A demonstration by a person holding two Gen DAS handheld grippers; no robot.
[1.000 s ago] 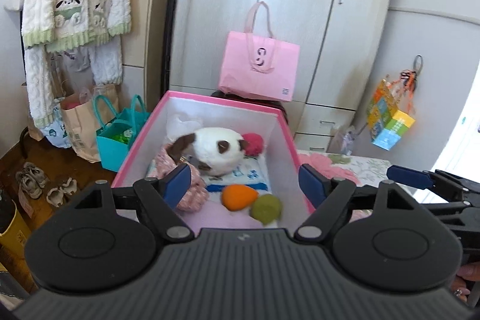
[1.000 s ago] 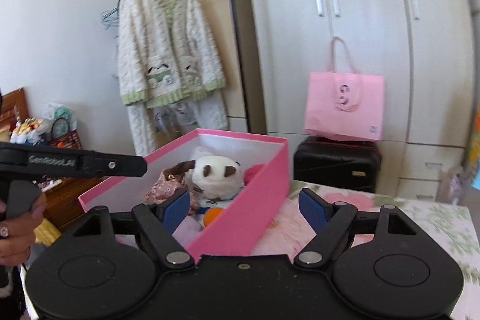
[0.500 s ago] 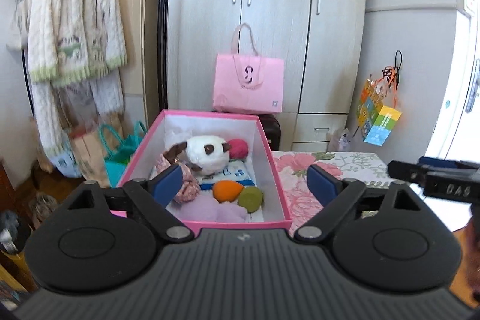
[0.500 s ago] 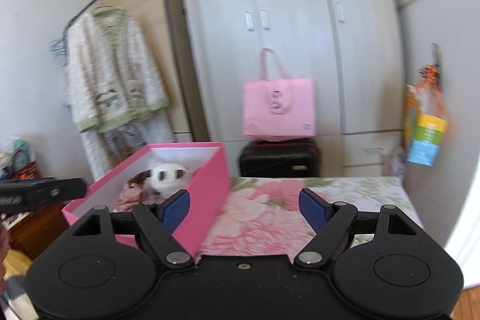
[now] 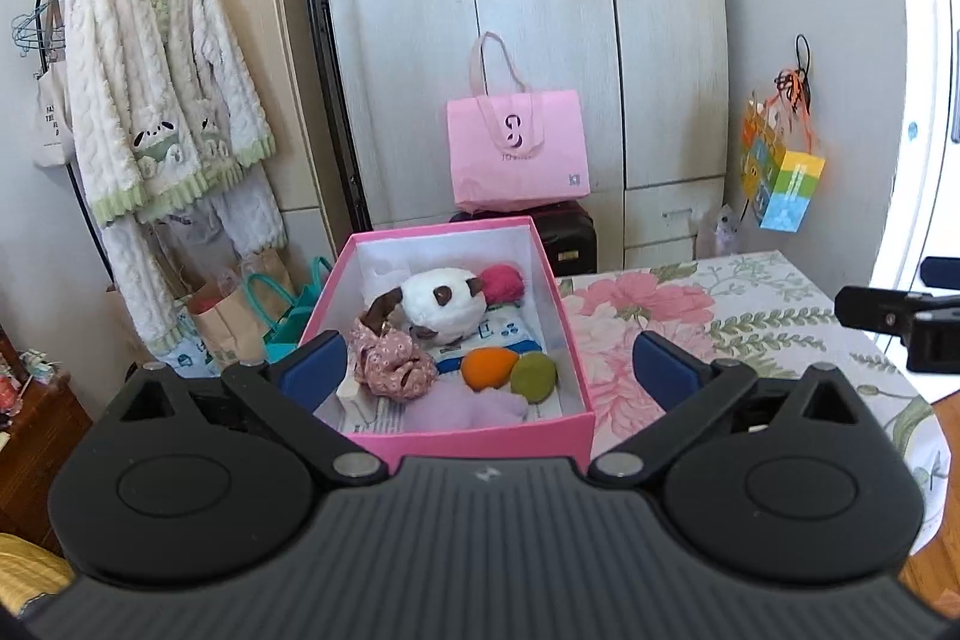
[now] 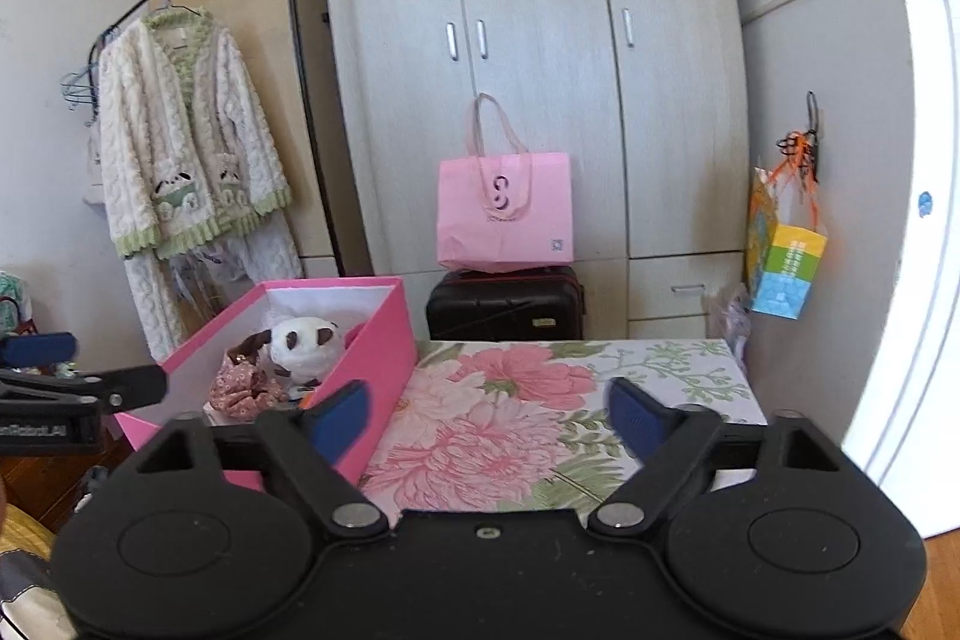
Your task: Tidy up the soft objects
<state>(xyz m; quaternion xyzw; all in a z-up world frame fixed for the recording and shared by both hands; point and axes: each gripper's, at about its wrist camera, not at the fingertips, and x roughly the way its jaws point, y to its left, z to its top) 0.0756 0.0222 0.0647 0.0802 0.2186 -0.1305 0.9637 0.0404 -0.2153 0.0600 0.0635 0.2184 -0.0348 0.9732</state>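
the bench [image 6: 660, 370] with its flowered cloth stretches ahead of my right hand-held gripper [image 6: 487, 415], whose blue pads are spread wide with nothing between them. the pink box [image 5: 480, 439] stands on the bench directly in front of my left hand-held gripper [image 5: 489, 361], its near wall just past the fingertips; from my right one it sits ahead and to the left. my left hand-held gripper is also spread wide and holds nothing.

inside the box, farthest from my left gripper, lies the white and brown plush toy [image 5: 441, 301] with a pink fuzzy ball [image 5: 503, 282] touching its right side. nearer, to the left, is a floral fabric scrunchie [image 5: 390, 361] (bunched up, touching the plush). nearest the front wall sits a lilac soft piece [image 5: 474, 409], and just beyond it an orange soft ball [image 5: 487, 367] touching a green soft ball [image 5: 533, 377].
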